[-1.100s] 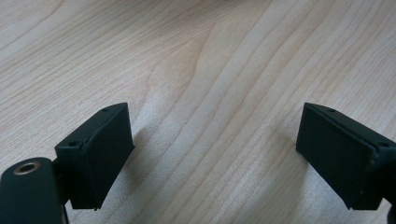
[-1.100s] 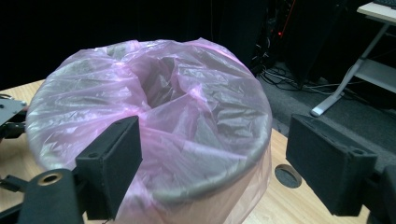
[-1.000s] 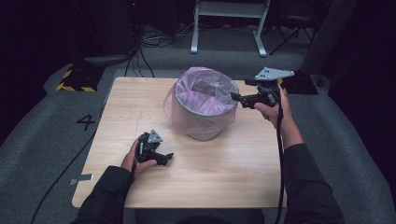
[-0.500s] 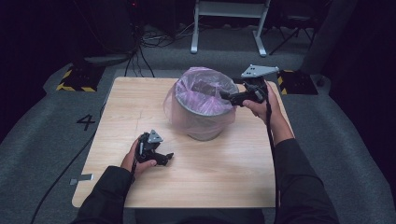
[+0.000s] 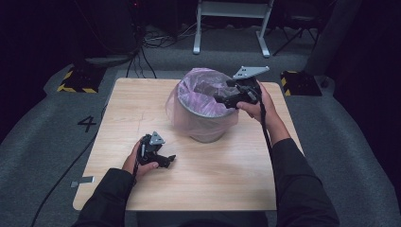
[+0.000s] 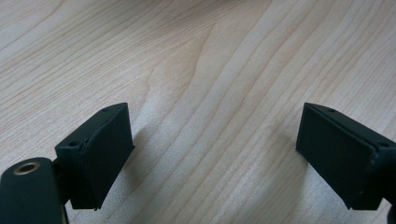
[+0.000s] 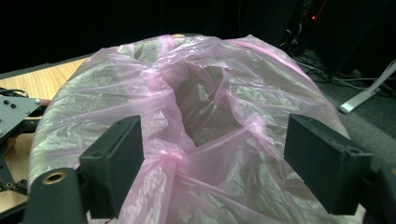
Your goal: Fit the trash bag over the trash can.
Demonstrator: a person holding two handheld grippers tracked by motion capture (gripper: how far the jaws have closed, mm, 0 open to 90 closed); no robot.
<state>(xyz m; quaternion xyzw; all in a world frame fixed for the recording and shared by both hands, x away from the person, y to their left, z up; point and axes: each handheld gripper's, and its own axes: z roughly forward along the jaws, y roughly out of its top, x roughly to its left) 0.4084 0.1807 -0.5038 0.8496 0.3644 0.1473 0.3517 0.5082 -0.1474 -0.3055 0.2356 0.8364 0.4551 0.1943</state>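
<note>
Since a second ago the right gripper [image 5: 218, 100] has slid from beside the bin's right rim to a spot over the right part of its opening, while the left gripper [image 5: 169, 160] has kept its place on the table [image 5: 227, 184], in front of the bin and to its left. Taking the bin [image 5: 204, 126] as the landmark: it stands upright on the wooden table, a little behind the table's middle, and a thin pink bag [image 5: 191, 87] lines it, the bag's edge folded out over the rim and hanging partway down the grey wall. In the right gripper view the right gripper's [image 7: 212, 156] jaws stand wide apart with nothing pinched between them; the crumpled pink bag [image 7: 201, 107] bulges just past them, with the dark hollow of the bin's mouth straight ahead, and I cannot tell whether the pads brush the plastic. The person's right hand [image 5: 255, 106] holds that gripper at the bin's right rim, the grey three-cornered plate above it. In the left gripper view the left gripper's [image 6: 212, 149] jaws are likewise spread, released, with bare wood grain between them; it lies low against the table, well apart from the bin, held by the left hand [image 5: 137, 163]. A black cable trails from each gripper toward the person.
</note>
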